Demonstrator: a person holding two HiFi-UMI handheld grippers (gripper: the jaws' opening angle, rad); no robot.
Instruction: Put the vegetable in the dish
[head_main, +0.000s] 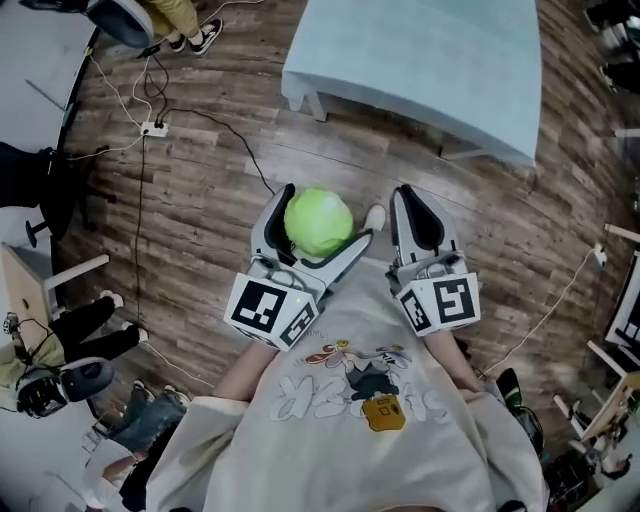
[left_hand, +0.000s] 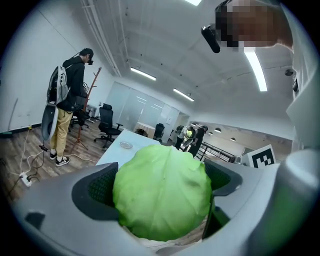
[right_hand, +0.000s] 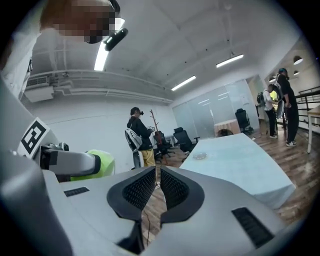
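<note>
Left gripper (head_main: 325, 208) is spread wide around a round green cabbage (head_main: 318, 222), with a dark pad pressed against each side of the head. The left gripper view shows the cabbage filling the whole gap between the jaws. The cabbage is held in the air over the wooden floor (head_main: 200, 210), on the near side of the tabletop's (head_main: 420, 60) near edge, close in front of the person's pale shirt (head_main: 350, 420).

Just to its right, the right gripper (head_main: 420, 212) is level with the left one and apart from it. Its ribbed pads are drawn almost together, with only a thin slit between them and nothing in it.

Farther ahead is the tabletop, covered with a light blue cloth. A small shallow dish (right_hand: 199, 156) lies on it, well back from the near edge and well apart from the cabbage.
</note>
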